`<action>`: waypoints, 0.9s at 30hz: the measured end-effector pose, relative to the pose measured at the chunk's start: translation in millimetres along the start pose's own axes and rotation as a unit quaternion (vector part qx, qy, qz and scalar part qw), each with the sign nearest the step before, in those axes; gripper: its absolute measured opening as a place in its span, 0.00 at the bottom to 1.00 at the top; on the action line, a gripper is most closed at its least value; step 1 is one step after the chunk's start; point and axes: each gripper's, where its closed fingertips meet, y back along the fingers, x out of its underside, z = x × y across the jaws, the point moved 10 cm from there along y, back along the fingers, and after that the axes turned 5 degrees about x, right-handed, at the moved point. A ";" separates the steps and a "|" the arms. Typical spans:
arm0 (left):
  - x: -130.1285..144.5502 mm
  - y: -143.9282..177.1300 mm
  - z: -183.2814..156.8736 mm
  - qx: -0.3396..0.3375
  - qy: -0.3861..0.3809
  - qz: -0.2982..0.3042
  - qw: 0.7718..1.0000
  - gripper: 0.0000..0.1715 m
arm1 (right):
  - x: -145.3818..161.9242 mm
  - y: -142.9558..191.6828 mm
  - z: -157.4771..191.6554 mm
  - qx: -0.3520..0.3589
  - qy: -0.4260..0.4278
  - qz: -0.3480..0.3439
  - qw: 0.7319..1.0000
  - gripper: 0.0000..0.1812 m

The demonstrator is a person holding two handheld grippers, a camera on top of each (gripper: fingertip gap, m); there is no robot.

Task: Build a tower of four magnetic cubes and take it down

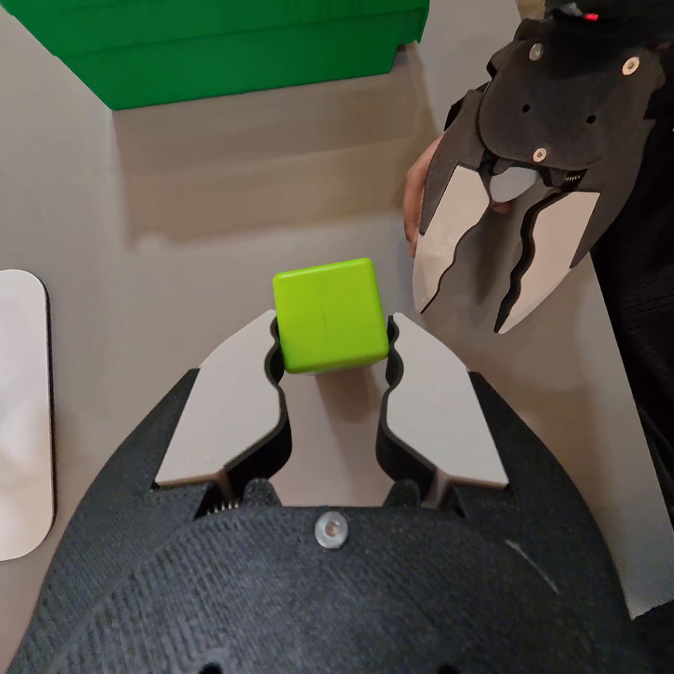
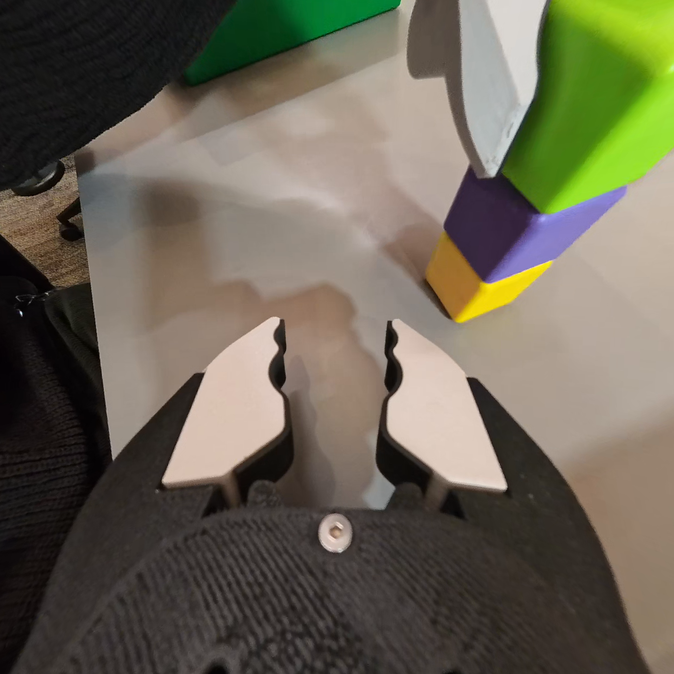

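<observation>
My left gripper [image 1: 332, 321] is shut on a lime green cube [image 1: 328, 313], with a fingertip on each side of it. In the right wrist view the green cube [image 2: 591, 109] sits on top of a purple cube [image 2: 510, 233], which stands on a yellow cube [image 2: 470, 288] on the grey table. One left finger [image 2: 485, 91] shows beside the green cube. My right gripper [image 2: 335, 321] is open and empty, low over the table, a short way left of the stack. It also shows in the left wrist view [image 1: 461, 321], right of the green cube.
A dark green bin [image 1: 237, 47] stands at the back of the table [image 1: 91, 182]. A white flat pad [image 1: 22, 419] lies at the left. The table's edge [image 2: 87, 291] runs left of my right gripper, with carpet and a chair castor [image 2: 36, 178] beyond. A hand [image 1: 414, 204] holds the right gripper.
</observation>
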 end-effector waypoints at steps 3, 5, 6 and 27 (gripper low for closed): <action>0.2 -1.6 0.8 0.000 0.000 -0.004 1.000 0.32 | 0.0 0.1 -0.1 0.000 0.000 -0.001 1.000 0.29; 0.0 -1.9 0.7 0.000 0.001 -0.005 1.000 0.32 | 0.0 0.1 0.1 0.000 0.001 -0.001 1.000 0.29; 0.1 -1.9 0.4 -0.001 0.001 -0.005 1.000 0.32 | 0.0 0.0 0.0 0.000 0.001 0.000 1.000 0.29; 4.3 98.5 -21.5 -0.137 0.098 -0.178 0.969 0.47 | 0.3 0.7 0.7 -0.002 0.001 -0.003 1.000 0.30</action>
